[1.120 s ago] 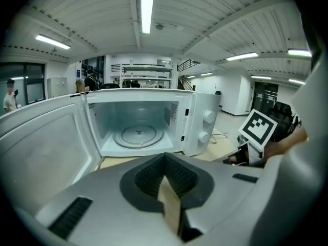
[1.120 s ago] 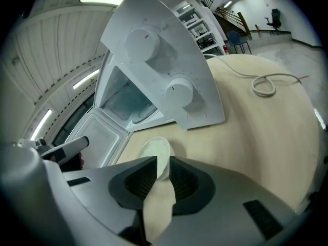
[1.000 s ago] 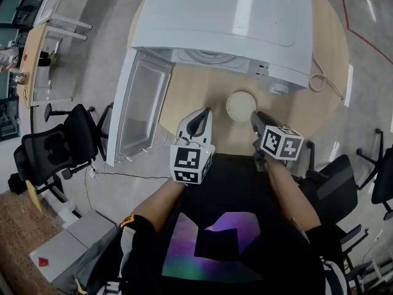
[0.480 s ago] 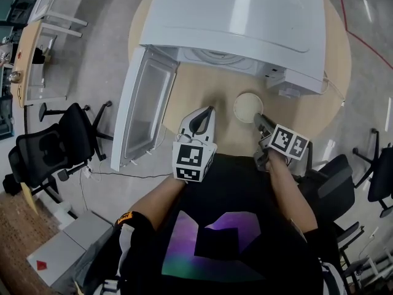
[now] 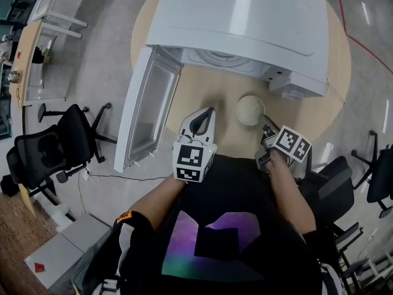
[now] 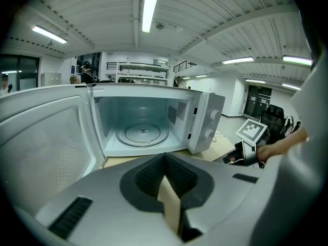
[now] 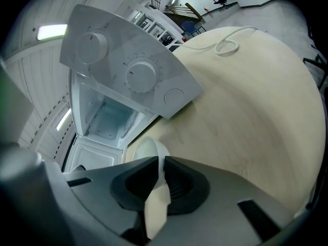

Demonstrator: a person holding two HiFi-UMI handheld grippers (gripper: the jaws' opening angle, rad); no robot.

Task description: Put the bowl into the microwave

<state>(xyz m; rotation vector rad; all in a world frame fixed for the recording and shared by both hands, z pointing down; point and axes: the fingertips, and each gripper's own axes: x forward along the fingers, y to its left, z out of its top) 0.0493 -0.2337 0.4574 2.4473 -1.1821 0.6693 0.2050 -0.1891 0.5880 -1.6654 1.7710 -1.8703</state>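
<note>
Right gripper (image 5: 265, 129) has closed in on bowl (image 5: 250, 110); jaws now pinch near rim. Bowl sits on counter (image 5: 209, 94), before microwave (image 5: 245, 17) control panel, right of open door (image 5: 146, 115). Left gripper (image 5: 199, 120) jaws together, empty. Grasp looks made; lift next.

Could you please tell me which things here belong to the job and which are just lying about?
Job: bowl, rim pinched in the right tongs; microwave with its door open; left tongs, shut, empty.
Lying about: coiled cord on the table; black office chairs.
</note>
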